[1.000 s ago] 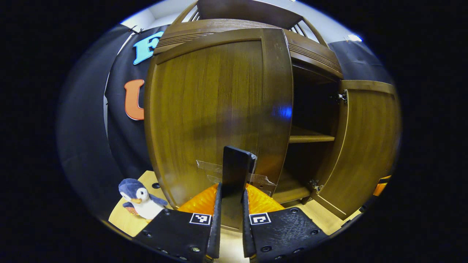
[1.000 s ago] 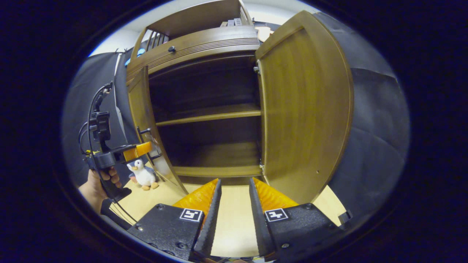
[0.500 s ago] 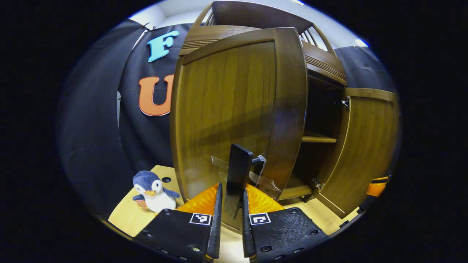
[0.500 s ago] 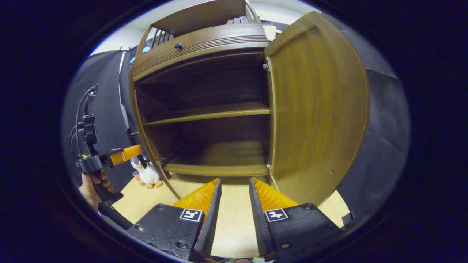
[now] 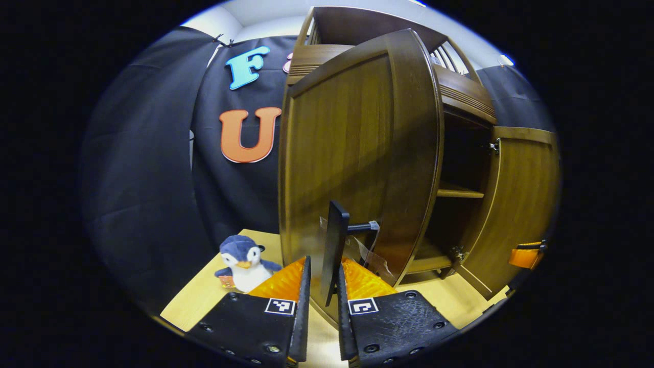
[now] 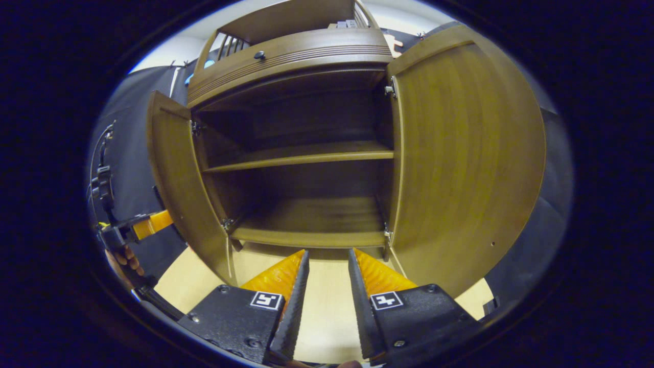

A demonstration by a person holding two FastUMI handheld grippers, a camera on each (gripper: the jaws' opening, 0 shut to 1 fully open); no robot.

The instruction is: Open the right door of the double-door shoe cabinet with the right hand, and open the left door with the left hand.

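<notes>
Doors (image 6: 460,168) of the brown shoe cabinet (image 6: 306,153) stand wide; left tool (image 5: 322,286) grips a handle (image 5: 334,250), right tool (image 6: 324,271) narrow, empty

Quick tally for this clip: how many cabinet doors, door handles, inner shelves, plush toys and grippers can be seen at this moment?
Cabinet doors: 2, left door and right door
Door handles: 1, handle
Inner shelves: 1, shelf
Plush toys: 1, penguin
Grippers: 2, left gripper and right gripper
Total: 7

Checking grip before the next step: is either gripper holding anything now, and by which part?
The left gripper is shut on the left door's handle, gripping the lower end of the upright bar. The right gripper holds nothing.
</notes>
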